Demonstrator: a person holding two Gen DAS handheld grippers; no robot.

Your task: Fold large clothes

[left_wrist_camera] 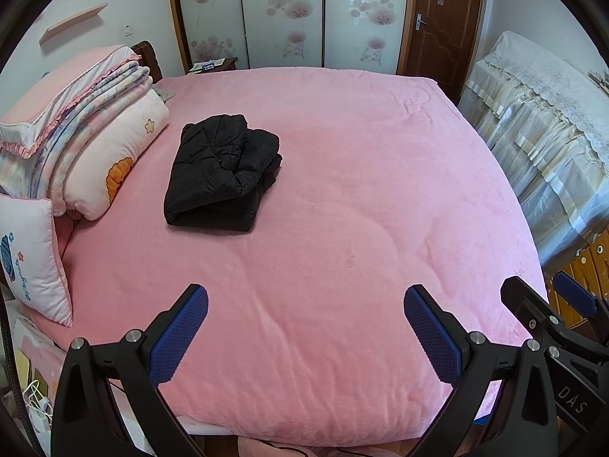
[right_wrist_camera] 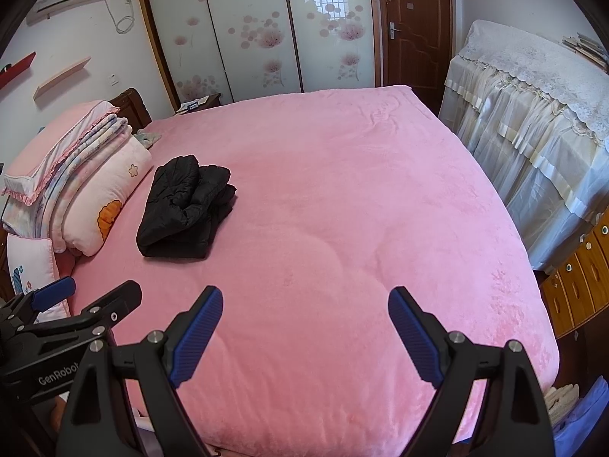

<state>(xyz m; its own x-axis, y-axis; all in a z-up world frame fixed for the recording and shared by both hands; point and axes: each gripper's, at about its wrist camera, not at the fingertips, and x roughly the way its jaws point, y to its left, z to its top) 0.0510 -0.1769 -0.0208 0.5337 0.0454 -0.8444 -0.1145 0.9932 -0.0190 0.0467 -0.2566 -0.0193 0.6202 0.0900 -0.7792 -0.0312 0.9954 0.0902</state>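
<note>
Both grippers hang above the near edge of the bed, side by side, holding nothing. Left gripper (left_wrist_camera: pixel 306 333) has its blue-padded fingers (left_wrist_camera: pixel 179 337) spread wide, with only pink blanket (left_wrist_camera: pixel 342 209) showing in the gap between them. Right gripper (right_wrist_camera: pixel 305 337) is spread just as wide over the same blanket, its pads (right_wrist_camera: pixel 198 337) clear of the fabric as far as can be seen. Each one shows at the edge of the other's view: the right gripper at the far right of the left wrist view, the left gripper at the lower left of the right wrist view.

Farther out, toward the head of the bed and well apart from both grippers, lies the black jacket (left_wrist_camera: pixel 224 173). It is folded into a thick, compact bundle with a puffy roll lying across its top, and it rests flat on the blanket.

Just beside the jacket, at the headboard end, sits a stack of folded bedding (left_wrist_camera: pixel 80 133), with a small white pillow (left_wrist_camera: pixel 32 259) leaning in front of it.

Beyond the bed stand a flowered wardrobe (left_wrist_camera: pixel 285 15) and a brown door (left_wrist_camera: pixel 441 19). On the right, a lace cover (left_wrist_camera: pixel 544 125) drapes over furniture.
</note>
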